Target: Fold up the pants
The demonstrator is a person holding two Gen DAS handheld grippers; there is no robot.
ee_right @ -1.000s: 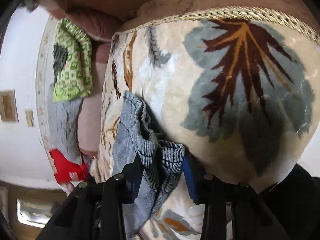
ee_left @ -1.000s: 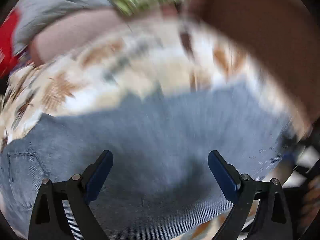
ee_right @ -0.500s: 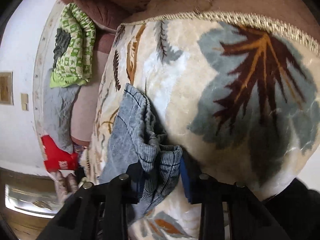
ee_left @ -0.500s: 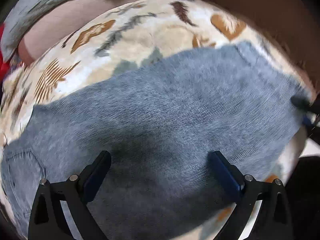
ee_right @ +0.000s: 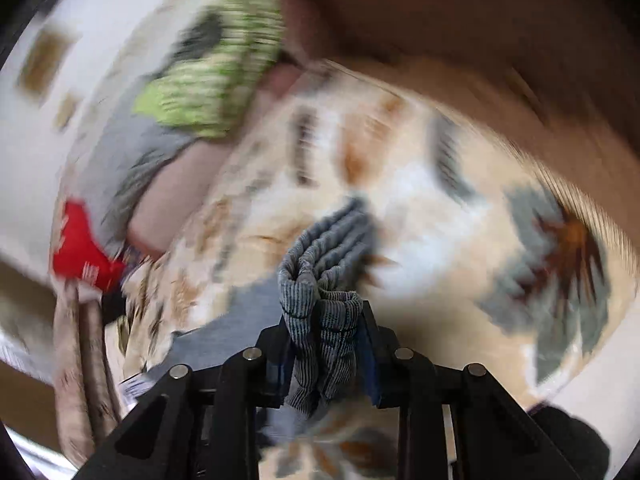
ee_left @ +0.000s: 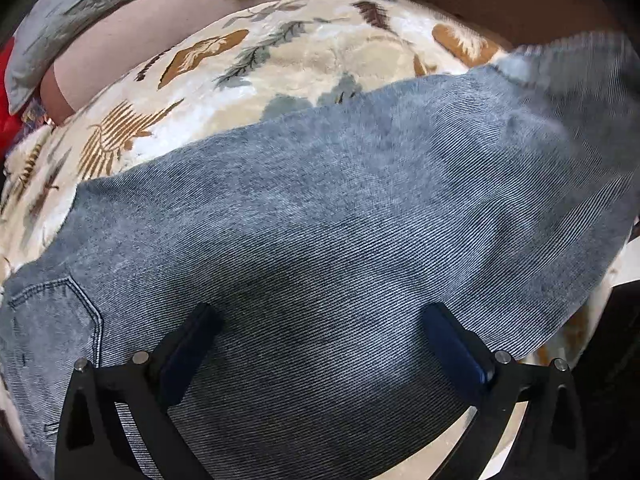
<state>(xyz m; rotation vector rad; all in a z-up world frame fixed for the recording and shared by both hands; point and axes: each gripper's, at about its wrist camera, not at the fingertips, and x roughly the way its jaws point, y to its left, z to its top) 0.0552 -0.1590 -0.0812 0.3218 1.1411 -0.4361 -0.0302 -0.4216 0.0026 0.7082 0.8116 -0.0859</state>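
While one pair of jeans (ee_left: 340,232) lies across leaf-print blanket (ee_left: 280,52), left gripper (ee_left: 320,344) spread apart above denim; right gripper (ee_right: 326,344) clamped on bunched jeans hem.

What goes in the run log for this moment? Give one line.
task: fold pants | left gripper: open above jeans | right gripper: shut on bunched jeans end | surface: leaf-print blanket | right view: blurred

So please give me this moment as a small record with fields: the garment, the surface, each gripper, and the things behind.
garment: grey-blue jeans, spread flat, back pocket visible
surface: cream leaf-print blanket
left gripper: open, above the jeans, holding nothing
right gripper: shut on a bunched end of the jeans
right view: blurred by motion
behind: green patterned cloth, grey cloth, red item
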